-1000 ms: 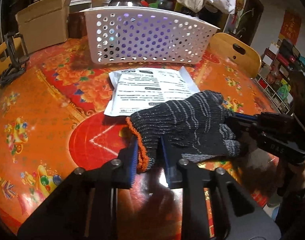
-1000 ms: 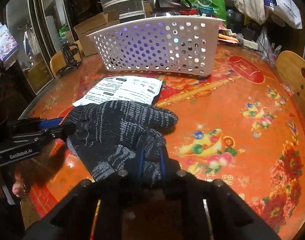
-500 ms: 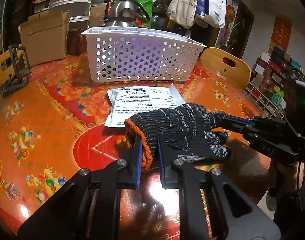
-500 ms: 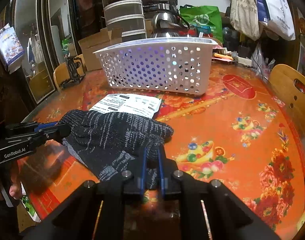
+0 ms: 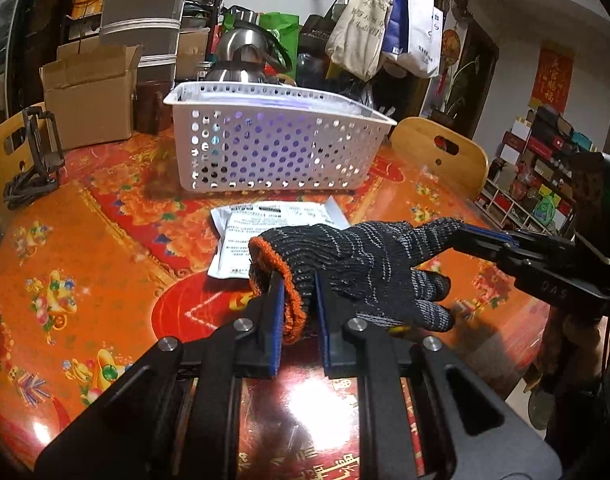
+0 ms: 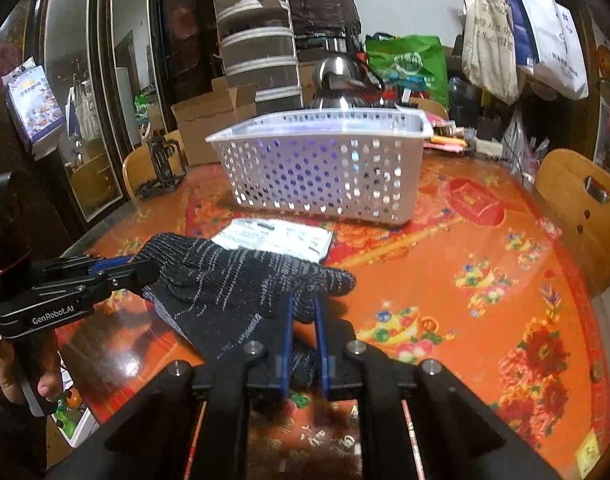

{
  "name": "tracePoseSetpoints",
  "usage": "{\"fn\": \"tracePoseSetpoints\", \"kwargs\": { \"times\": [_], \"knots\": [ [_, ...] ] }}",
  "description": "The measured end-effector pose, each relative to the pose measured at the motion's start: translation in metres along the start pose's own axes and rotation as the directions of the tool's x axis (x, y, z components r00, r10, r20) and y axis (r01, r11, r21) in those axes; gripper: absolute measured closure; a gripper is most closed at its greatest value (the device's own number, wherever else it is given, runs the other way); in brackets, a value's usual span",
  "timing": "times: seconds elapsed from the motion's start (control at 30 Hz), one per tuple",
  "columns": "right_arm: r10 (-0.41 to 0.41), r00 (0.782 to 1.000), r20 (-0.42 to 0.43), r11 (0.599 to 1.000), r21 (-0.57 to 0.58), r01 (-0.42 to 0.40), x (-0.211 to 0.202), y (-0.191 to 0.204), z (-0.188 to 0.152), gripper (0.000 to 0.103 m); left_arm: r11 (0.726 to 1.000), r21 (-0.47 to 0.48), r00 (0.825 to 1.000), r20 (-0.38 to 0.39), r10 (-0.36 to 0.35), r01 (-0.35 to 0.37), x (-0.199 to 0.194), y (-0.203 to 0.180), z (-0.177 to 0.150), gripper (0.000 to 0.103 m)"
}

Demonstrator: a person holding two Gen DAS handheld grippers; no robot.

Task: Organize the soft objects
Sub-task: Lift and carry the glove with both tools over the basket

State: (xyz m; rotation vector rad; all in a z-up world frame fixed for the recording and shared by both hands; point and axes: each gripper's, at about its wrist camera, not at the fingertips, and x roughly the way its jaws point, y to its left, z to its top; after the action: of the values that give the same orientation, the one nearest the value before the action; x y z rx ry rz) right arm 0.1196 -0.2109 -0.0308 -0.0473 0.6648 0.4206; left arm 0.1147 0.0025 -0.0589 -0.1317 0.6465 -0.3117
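The glove [image 5: 357, 268] is held clear of the table [image 5: 85, 240], stretched between both tools. The left gripper [image 5: 298, 308] is pinched on the orange cuff, its blue pads pressed into the knit; the right gripper [image 6: 304, 320] is clamped on the fingertip end, with fabric bunched between its narrow jaws. The glove hangs just above the leaflet [image 5: 265, 224], which lies flat in front of the basket [image 5: 273, 148]. So the step in hand is judged to be the carry: a soft thing is lifted and the basket is its likely home.

The next move calls for both ends to be taken forward together, over the near rim of the basket, with the glove kept taut enough that nothing drags on the leaflet. Height has to be gained first, since the rim stands above the glove's present level. Once it is over the opening, both grips should be let go at nearly the same moment, so that the glove drops inside and is not left draped on the wall.
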Motion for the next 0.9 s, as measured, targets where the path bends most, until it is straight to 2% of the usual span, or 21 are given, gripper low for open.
{"fn": "tracePoseSetpoints", "kwargs": {
  "times": [0.27, 0.47, 0.7, 0.83, 0.9],
  "knots": [
    [-0.004, 0.999, 0.049, 1.000, -0.028, 0.005, -0.022, 0.002, 0.027, 0.094, 1.000, 0.004, 0.999, 0.042, -0.018, 0.018, -0.016, -0.007, 0.024, 0.090],
    [-0.017, 0.996, 0.091, 0.999, -0.049, 0.021, -0.038, 0.001, 0.053, 0.094, 0.999, 0.006, 0.996, 0.081, -0.036, 0.036, -0.031, -0.012, 0.060, 0.090],
    [-0.027, 0.991, 0.129, 0.995, -0.088, 0.038, -0.047, -0.003, 0.113, 0.094, 0.999, 0.007, 0.993, 0.106, -0.043, 0.043, -0.031, -0.014, 0.135, 0.090],
    [-0.013, 0.992, 0.128, 0.996, -0.083, 0.023, -0.036, -0.016, 0.160, 0.094, 1.000, 0.016, 0.994, 0.112, -0.011, 0.009, -0.017, -0.012, 0.185, 0.090],
    [-0.041, 0.992, 0.119, 0.994, -0.093, 0.053, -0.024, -0.020, 0.184, 0.094, 1.000, 0.011, 0.994, 0.106, 0.006, -0.008, -0.003, -0.006, 0.210, 0.090]
  ]
}}
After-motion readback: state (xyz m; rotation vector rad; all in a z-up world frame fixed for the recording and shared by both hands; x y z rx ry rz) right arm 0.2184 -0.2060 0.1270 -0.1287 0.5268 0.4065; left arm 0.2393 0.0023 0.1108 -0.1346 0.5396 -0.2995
